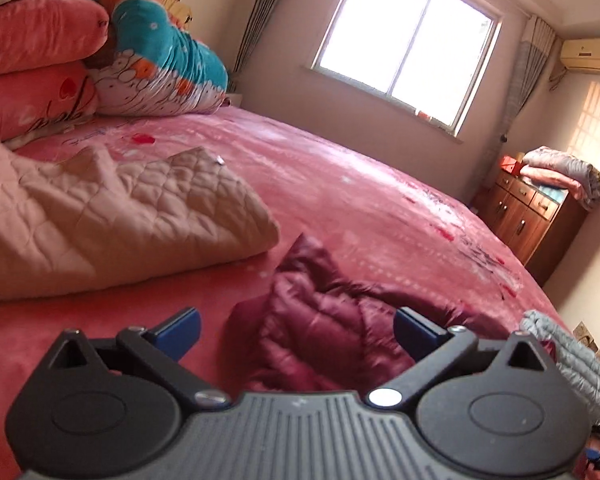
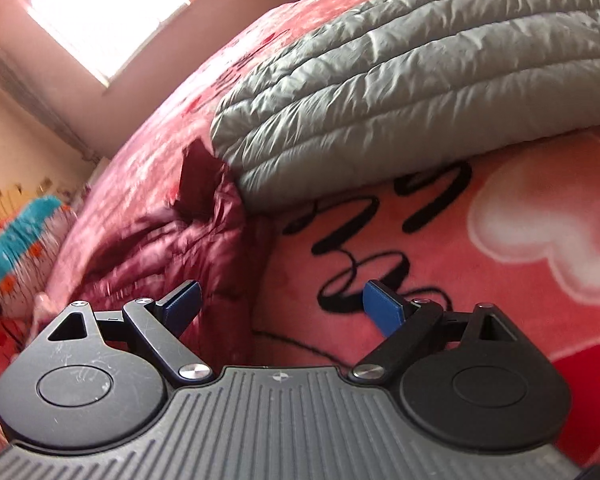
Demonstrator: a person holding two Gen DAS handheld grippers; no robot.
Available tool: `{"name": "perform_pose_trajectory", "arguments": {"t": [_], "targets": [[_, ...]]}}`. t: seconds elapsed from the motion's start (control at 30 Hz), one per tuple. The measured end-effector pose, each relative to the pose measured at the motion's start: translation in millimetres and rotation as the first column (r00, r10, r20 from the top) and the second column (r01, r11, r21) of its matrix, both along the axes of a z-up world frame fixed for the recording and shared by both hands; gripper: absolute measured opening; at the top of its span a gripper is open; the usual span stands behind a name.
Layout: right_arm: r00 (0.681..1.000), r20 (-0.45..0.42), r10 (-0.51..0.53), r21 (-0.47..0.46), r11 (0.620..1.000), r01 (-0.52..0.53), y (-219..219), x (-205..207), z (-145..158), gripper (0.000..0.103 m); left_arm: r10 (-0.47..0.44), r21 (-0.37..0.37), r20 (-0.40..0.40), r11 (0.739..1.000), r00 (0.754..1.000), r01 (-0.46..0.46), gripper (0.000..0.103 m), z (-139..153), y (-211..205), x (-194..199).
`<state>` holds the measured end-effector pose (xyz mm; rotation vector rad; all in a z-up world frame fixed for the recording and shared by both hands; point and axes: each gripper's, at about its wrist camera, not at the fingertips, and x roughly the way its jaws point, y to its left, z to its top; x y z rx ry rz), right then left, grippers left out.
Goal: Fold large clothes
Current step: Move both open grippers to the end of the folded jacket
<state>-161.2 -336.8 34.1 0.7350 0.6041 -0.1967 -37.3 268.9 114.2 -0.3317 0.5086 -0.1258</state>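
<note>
We held both tools spread and empty, the left tool (image 1: 296,330) nearer the maroon jacket (image 1: 320,320) lying just ahead at lower centre, the right tool (image 2: 282,306) beside it.

Maroon jacket (image 1: 320,320): glossy quilted cloth, crumpled. Grey jacket (image 2: 400,80): puffy cloth, satin sheen, channel-stitched. Beige quilt (image 1: 120,216), far left: matt cloth, diamond stitching. Bed cover (image 1: 380,208): pink plush fleece, soft nap. Cabinet (image 1: 536,216), far right: varnished wood. Left gripper (image 1: 296,330): matt black plastic, ribbed grey body, blue pads, shiny metal screws.
</note>
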Motion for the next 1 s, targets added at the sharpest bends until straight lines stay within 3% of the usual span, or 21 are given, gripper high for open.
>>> {"name": "perform_pose_trajectory", "arguments": {"t": [0.23,0.43,0.5,0.67,1.0], "targets": [[0.998,-0.022,0.066,-0.038,0.997,-0.066,33,0,6,0.103,-0.027,-0.089,-0.006,0.996,1.000,0.026,0.102,-12,24,-7],[0.996,0.003,0.087,-0.073,0.994,-0.087,60,-7,12,0.103,-0.034,-0.183,-0.062,0.983,0.998,0.022,0.102,-36,35,-15],[0.995,0.009,0.100,-0.108,0.989,-0.098,72,-12,17,0.103,-0.017,-0.176,-0.099,0.984,0.995,0.000,0.102,-45,34,-15],[0.993,-0.004,0.116,-0.181,0.977,-0.115,87,-16,22,0.103,0.066,-0.078,-0.193,0.994,0.979,-0.082,0.101,-64,40,-15],[0.997,-0.002,0.074,-0.149,0.986,-0.074,89,-16,19,0.103,0.091,0.038,-0.248,0.996,0.964,-0.084,0.102,-84,40,-10]]}}
